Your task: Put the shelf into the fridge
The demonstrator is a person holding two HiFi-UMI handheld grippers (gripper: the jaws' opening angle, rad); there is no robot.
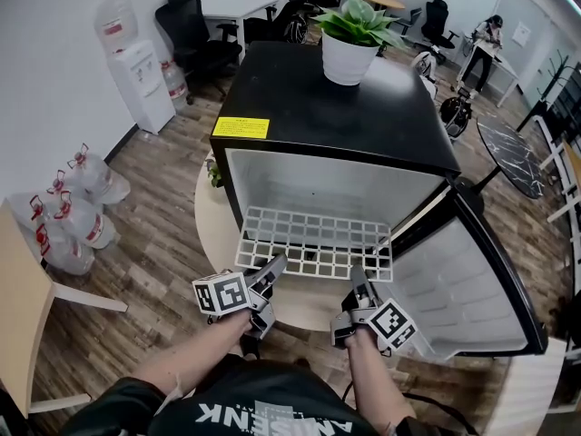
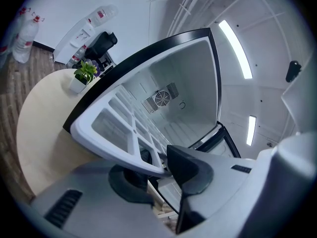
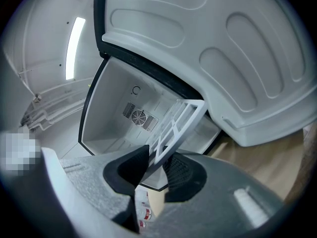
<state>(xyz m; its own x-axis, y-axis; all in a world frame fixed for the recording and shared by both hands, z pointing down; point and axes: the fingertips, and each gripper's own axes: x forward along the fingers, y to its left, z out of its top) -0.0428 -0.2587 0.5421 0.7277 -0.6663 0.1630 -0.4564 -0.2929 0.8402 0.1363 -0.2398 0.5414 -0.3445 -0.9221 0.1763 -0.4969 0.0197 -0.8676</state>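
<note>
Shelf (image 2: pixel 102 144) w/ fridge fan (image 2: pixel 161 99) — gripper views

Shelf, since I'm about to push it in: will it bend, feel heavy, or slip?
Likely stiff: the shelf lies flat though the left gripper and right gripper hold only its front edge. Probably light, being an open white grid. It could slip or twist, since the fingers pinch just a thin rim, so push evenly into the fridge.

Head view looks down; gripper views closely share fridge (image 1: pixel 300 107).
</note>
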